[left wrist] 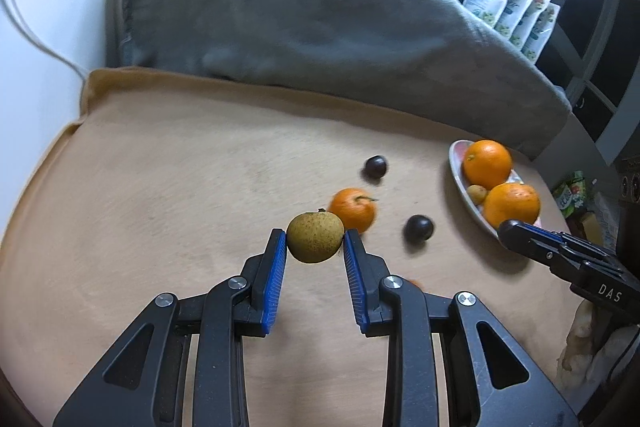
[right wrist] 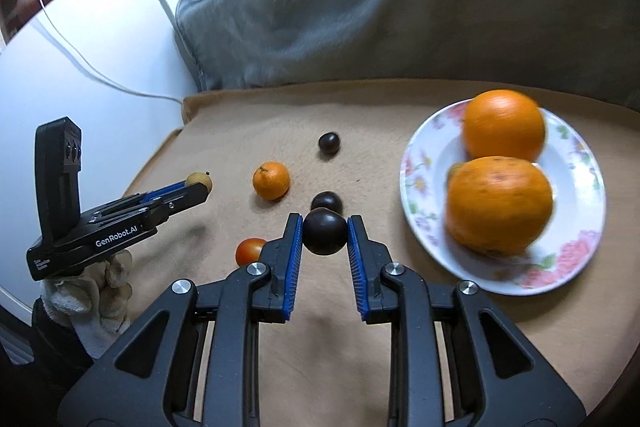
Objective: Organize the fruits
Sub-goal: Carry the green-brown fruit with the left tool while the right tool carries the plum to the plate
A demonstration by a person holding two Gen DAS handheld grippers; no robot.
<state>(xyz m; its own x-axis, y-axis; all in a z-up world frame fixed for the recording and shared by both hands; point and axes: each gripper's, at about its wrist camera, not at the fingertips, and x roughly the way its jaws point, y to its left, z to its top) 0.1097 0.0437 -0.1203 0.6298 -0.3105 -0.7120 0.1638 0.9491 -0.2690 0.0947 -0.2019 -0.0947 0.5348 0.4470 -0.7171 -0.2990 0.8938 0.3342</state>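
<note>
A: Both loaded — left gripper (left wrist: pixel 315 242) pinches the pear (left wrist: pixel 315 237), right gripper (right wrist: pixel 324 231) pinches a plum (right wrist: pixel 324 231), both above the cloth (left wrist: pixel 160 187).
B: Next?
A: Probably carry to the plate (right wrist: pixel 424 163) — two oranges (right wrist: pixel 500 203) crowd it. Small fruit behind them is blurred.
</note>
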